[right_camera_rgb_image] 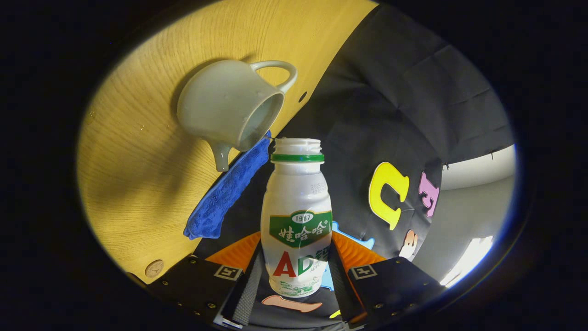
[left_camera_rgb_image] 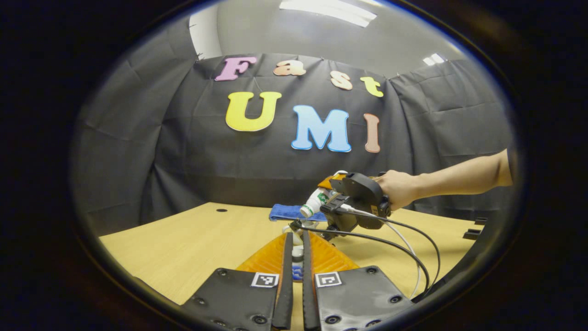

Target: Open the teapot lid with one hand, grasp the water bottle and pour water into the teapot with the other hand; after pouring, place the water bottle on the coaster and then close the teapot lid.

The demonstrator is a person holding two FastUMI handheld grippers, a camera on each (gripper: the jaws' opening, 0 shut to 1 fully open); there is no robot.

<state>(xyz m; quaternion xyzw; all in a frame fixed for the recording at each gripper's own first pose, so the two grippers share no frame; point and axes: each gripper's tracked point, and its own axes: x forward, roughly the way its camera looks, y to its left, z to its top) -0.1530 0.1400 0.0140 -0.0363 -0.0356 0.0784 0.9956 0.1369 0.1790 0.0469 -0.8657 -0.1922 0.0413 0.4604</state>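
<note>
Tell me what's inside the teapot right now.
In the right gripper view the teapot is open, lid off, and its inner wall looks pale and bare near the rim. The bottom lies in shadow, so any water there cannot be made out. The bottle mouth points toward it.

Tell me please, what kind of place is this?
Probably a recording booth, not a home: black cloth wall behind a bare wooden table, with handheld grippers working a bottle and teapot.

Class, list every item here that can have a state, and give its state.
teapot: lid off, mouth open.
teapot lid: lifted, pinched by left gripper.
water bottle: uncapped, tipped toward teapot.
right gripper: shut on water bottle.
blue cloth: flat on table.
</note>
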